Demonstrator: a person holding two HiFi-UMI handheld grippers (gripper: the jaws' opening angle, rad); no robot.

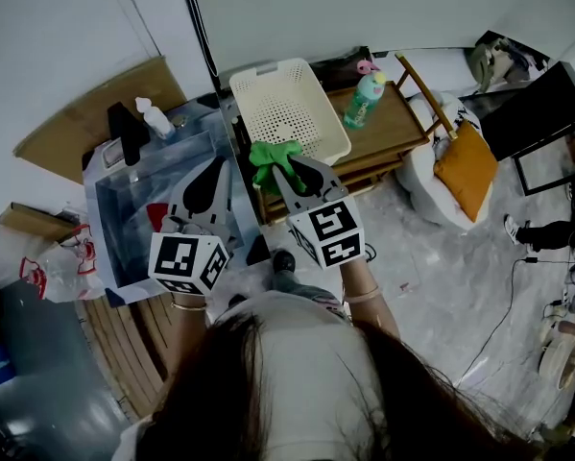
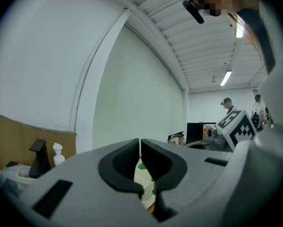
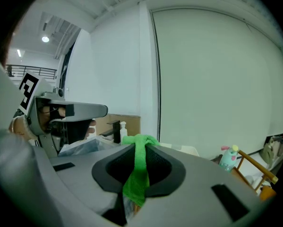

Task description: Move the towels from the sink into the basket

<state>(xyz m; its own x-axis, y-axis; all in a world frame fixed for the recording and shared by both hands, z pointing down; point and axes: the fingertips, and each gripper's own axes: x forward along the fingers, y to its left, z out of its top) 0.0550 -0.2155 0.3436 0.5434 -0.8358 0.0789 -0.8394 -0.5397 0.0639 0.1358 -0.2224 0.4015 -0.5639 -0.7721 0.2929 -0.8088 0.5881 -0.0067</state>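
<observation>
My right gripper (image 1: 285, 169) is shut on a green towel (image 1: 273, 155), which hangs bunched at the near rim of the cream perforated basket (image 1: 287, 109). In the right gripper view the green towel (image 3: 139, 171) is pinched between the dark pads (image 3: 115, 167) and drapes down from the right gripper (image 3: 141, 148). My left gripper (image 1: 210, 176) is over the right part of the glass sink (image 1: 124, 229), and its jaws are shut with nothing between them. The left gripper (image 2: 140, 145) points level, with a bit of the basket (image 2: 143, 186) showing below its tips. A red patch (image 1: 157, 214) lies in the sink.
A black tap (image 1: 126, 131) and a white soap dispenser (image 1: 155, 118) stand behind the sink. The basket rests on a wooden table (image 1: 402, 128) beside a green bottle (image 1: 364, 99). An orange cushion (image 1: 465, 171) lies on a white seat to the right. A plastic bag (image 1: 37, 257) sits at the left.
</observation>
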